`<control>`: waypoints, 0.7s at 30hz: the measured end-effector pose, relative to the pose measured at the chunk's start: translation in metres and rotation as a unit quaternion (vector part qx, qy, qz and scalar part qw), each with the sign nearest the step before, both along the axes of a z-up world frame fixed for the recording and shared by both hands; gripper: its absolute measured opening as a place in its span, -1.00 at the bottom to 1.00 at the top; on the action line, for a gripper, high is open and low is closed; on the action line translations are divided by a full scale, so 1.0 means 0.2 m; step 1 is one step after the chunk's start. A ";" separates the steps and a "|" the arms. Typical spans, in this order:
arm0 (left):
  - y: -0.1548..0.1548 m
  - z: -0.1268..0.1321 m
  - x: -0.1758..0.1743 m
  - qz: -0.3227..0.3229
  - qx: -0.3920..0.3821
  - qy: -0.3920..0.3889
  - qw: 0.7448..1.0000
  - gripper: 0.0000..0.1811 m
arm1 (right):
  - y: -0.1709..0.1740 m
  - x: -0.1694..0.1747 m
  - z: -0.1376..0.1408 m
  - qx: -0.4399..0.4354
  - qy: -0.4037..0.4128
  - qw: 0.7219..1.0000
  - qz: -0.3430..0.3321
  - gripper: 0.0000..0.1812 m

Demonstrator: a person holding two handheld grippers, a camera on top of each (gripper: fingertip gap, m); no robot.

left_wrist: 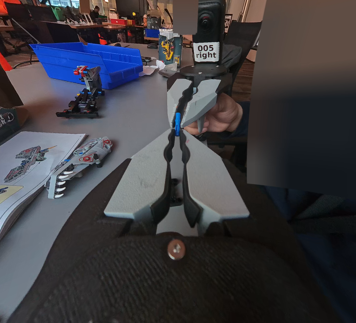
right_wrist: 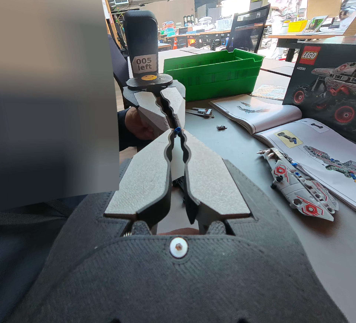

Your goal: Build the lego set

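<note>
Blue connector pin [left_wrist: 177, 124] is pinched tip-to-tip by left gripper [left_wrist: 176, 134] and right gripper [right_wrist: 176, 134]: handover step. One grip is to be released next.

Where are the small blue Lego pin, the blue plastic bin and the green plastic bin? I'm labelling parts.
small blue Lego pin [left_wrist: 177, 120], left wrist view, its shaft.
blue plastic bin [left_wrist: 92, 65], left wrist view, side wall.
green plastic bin [right_wrist: 212, 84], right wrist view, front wall.
</note>
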State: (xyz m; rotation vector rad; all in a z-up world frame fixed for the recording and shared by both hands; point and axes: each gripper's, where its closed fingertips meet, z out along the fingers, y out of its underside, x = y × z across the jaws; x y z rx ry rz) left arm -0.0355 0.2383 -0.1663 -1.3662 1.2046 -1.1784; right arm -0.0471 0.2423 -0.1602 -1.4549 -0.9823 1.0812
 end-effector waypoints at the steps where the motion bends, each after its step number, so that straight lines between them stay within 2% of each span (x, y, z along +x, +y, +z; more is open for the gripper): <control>1: 0.00 0.00 0.00 -0.001 -0.001 -0.001 1.000 -0.97 | 0.00 0.00 0.00 0.000 0.000 1.000 0.000 -0.98; 21: 0.02 -0.02 0.00 0.019 0.012 0.016 1.000 -0.97 | 0.02 -0.02 -0.01 -0.012 0.001 1.000 -0.007 -0.97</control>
